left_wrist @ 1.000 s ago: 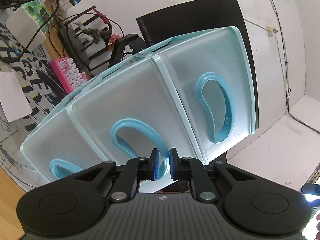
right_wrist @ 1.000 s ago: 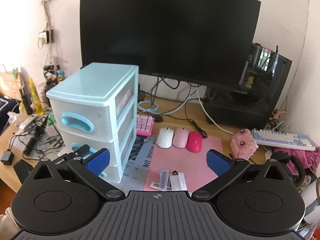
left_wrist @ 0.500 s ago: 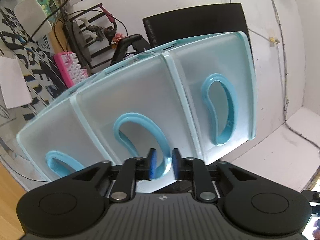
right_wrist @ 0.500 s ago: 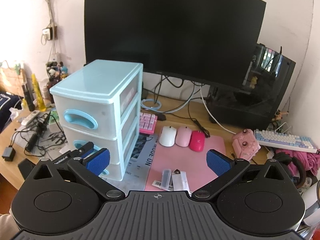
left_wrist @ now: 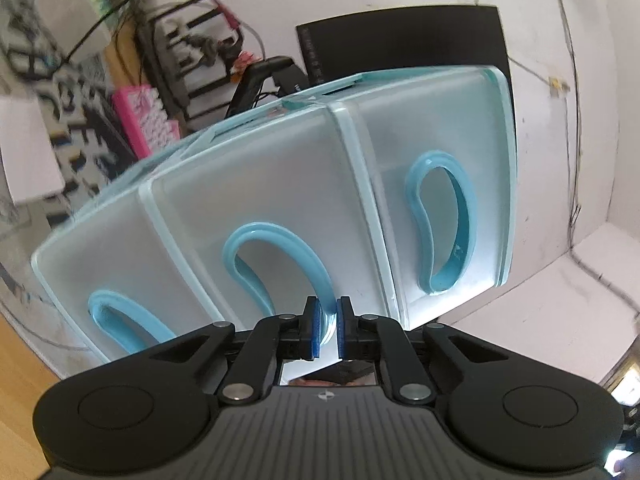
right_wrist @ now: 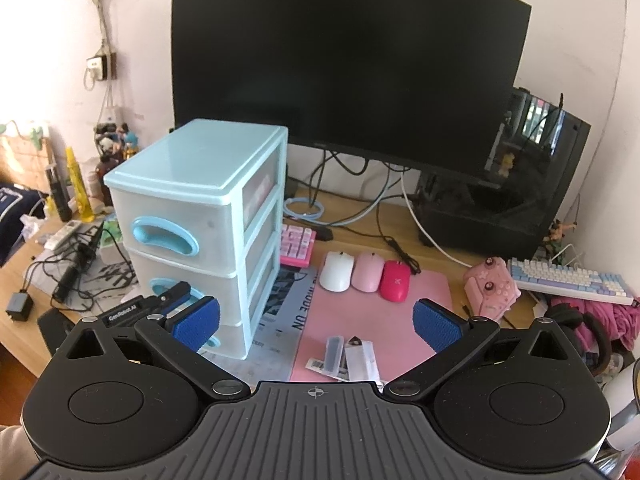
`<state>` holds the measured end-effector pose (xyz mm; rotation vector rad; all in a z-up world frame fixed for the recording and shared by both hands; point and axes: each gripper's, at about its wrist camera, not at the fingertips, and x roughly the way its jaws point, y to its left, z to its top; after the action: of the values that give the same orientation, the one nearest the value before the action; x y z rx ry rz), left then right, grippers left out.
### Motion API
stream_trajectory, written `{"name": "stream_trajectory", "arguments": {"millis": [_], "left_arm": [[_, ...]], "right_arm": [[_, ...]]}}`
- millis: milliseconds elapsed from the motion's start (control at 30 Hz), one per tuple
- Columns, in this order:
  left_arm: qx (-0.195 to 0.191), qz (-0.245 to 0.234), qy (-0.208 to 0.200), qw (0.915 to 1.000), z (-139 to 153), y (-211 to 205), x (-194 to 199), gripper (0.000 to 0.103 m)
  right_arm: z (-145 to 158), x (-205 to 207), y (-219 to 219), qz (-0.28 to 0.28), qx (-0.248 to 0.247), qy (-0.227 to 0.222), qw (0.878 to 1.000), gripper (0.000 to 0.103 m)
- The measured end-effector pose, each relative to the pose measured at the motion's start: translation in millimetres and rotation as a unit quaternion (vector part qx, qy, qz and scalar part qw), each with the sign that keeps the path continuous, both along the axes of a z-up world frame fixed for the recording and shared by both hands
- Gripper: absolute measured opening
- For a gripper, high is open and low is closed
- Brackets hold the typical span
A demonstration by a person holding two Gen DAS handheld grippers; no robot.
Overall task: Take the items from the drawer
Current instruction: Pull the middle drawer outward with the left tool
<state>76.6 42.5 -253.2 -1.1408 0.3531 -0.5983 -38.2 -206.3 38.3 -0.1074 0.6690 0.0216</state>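
Three drawers of drawer unit (right_wrist: pixel 192 216) shut flush on desk (right_wrist: pixel 400 240), left gripper (left_wrist: pixel 325 330) pinched on middle-drawer handle (left_wrist: pixel 280 264), right gripper (right_wrist: pixel 316 320) spread wide and empty over pink mat (right_wrist: pixel 416 292); contents hidden, so either opening or closing stage.

The right gripper (right_wrist: pixel 316 326) hangs above the desk (right_wrist: pixel 360 240) with its jaws spread wide. At left stands the drawer unit (right_wrist: pixel 200 216), three drawers, all closed. The left gripper (right_wrist: pixel 170 300) is at the middle drawer handle (right_wrist: pixel 160 286). On the pink mat (right_wrist: pixel 372 320) lie three mice (right_wrist: pixel 366 274); two small packets (right_wrist: pixel 348 356) lie at its near edge. A monitor (right_wrist: pixel 348 68) stands behind.
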Motion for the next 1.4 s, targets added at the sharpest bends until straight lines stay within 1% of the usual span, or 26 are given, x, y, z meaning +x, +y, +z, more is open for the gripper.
{"name": "stream_trajectory", "arguments": {"millis": [100,367,833,1400], "left_arm": [[0.018,0.003,-0.003,0.9998,4,-1,-1,0.008],[0.034,0.009,0.0,0.9994,8,-2,-2,0.008],[0.032,0.01,0.006,0.9994,9,-2,-16,0.008],[0.042,0.006,0.022,0.9989,16,4,-58,0.008]], "right_arm": [[-1,0,0,-0.001,0.001,0.001,1.0,0.103],[-2,-1,1,0.002,0.004,0.001,1.0,0.103],[-4,0,-3,0.003,0.014,0.0,1.0,0.103],[-8,1,-8,0.01,0.031,0.004,0.999,0.103]]}}
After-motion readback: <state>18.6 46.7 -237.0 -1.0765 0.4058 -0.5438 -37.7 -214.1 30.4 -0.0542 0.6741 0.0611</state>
